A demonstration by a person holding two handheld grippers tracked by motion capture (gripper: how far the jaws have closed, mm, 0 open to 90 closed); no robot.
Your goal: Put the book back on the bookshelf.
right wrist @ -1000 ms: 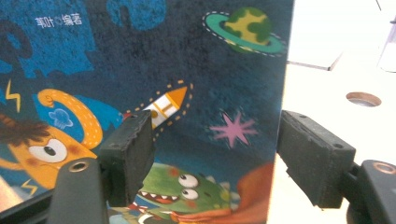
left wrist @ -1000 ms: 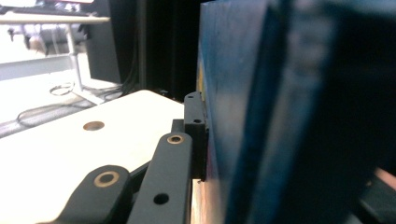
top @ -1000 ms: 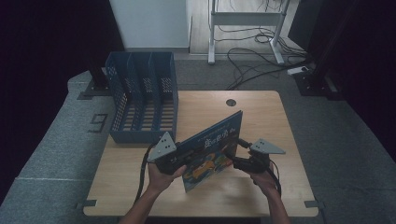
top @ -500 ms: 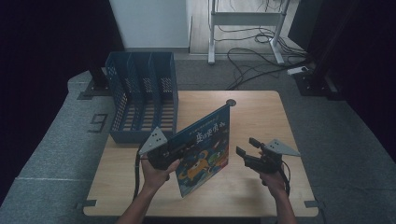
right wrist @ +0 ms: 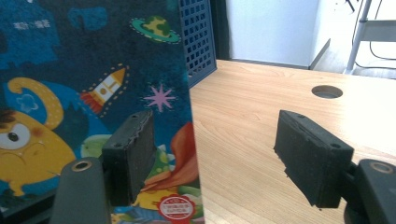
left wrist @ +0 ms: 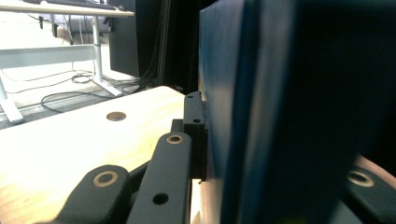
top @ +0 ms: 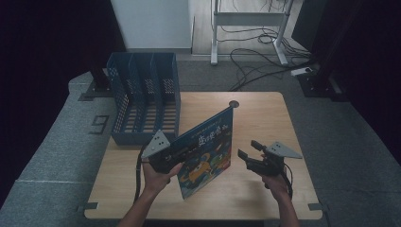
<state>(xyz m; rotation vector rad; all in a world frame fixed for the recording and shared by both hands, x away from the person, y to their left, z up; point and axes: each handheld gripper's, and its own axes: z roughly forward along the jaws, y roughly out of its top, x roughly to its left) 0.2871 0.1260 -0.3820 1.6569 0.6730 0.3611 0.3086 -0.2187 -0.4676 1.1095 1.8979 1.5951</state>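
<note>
— How are the two tongs set?

— The left gripper is clamped on the picture book; in the left gripper view its jaws are pressed against the dark blue cover from both sides. The right gripper is spread wide, nothing being held between its jaws; in the right gripper view one pad is seen over bare wood and the other pad in front of the book's printed cover, whether touching it cannot be told.

— Where is the book kept?

— It is held upright and tilted above the near middle of the wooden table, just right of the blue file rack. It is outside the rack.

— What is found in the rack?

— Nothing is seen in its compartments; the slatted floor is visible through them. The rack is placed at the table's far left corner.

— How are the hands posed?

— The left hand is wrapped around its gripper's handle from below, forearm raised from the near edge. The right hand is held low, its gripper pointed towards the book, just apart from it.

— What is counted?

— One book, one rack, two grippers, one round hole in the tabletop.
</note>
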